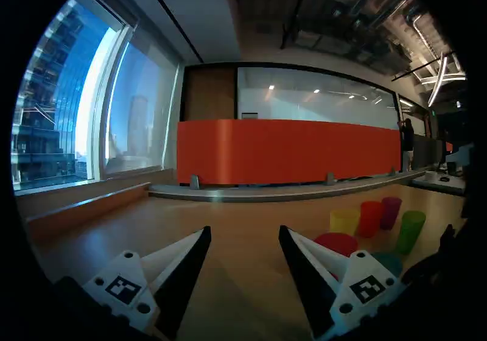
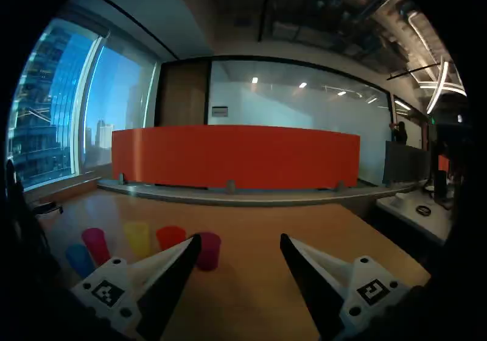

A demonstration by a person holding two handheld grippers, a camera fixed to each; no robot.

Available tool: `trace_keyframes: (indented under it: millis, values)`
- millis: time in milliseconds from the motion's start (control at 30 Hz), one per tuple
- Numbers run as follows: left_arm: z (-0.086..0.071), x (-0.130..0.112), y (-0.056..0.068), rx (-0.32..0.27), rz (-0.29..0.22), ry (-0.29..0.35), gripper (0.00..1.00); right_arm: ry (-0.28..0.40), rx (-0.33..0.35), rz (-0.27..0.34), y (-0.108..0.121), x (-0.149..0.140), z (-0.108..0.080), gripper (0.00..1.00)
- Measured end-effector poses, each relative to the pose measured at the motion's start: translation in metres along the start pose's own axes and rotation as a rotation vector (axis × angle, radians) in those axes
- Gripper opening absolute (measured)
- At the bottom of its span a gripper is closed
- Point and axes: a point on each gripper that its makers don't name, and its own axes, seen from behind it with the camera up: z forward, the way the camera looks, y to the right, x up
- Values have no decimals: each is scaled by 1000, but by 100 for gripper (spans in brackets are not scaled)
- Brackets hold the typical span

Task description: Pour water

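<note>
Left gripper view looks along a wooden table point(image 1: 243, 262) toward a long orange partition point(image 1: 286, 151), with tall windows point(image 1: 67, 109) to one side. The left gripper point(image 1: 244, 230) hovers above the tabletop with its fingers spread wide and nothing between them. The task's things, a cluster of plastic cups, stand off to the side beyond one finger: a yellow cup point(image 1: 344, 221), an orange cup point(image 1: 370, 218) and a purple cup point(image 1: 390, 212) in a close row. A green cup point(image 1: 411, 231) stands just beside them. Nearer the finger are a red cup point(image 1: 336, 242) and a teal cup point(image 1: 388, 262), both partly hidden by it. All stand upright; their insides are not visible, so I cannot tell whether any holds water.

Right gripper view shows the right gripper point(image 2: 239, 239) above the same table, fingers likewise wide apart and empty. Cups stand in a row on the other side here: a blue cup point(image 2: 79, 259), a pink cup point(image 2: 95, 245), the yellow cup point(image 2: 137, 237), the orange cup point(image 2: 170, 236), and the purple cup point(image 2: 209, 251) just beside the fingertip, apart from it. Their contents cannot be seen here either.
</note>
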Motion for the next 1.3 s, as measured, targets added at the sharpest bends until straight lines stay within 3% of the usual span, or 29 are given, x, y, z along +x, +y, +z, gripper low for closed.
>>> trace_keyframes:
  millis: [1300]
  values:
    - [1,-2,1,-4,5,-8,82,43,18,0,10,1,0,100]
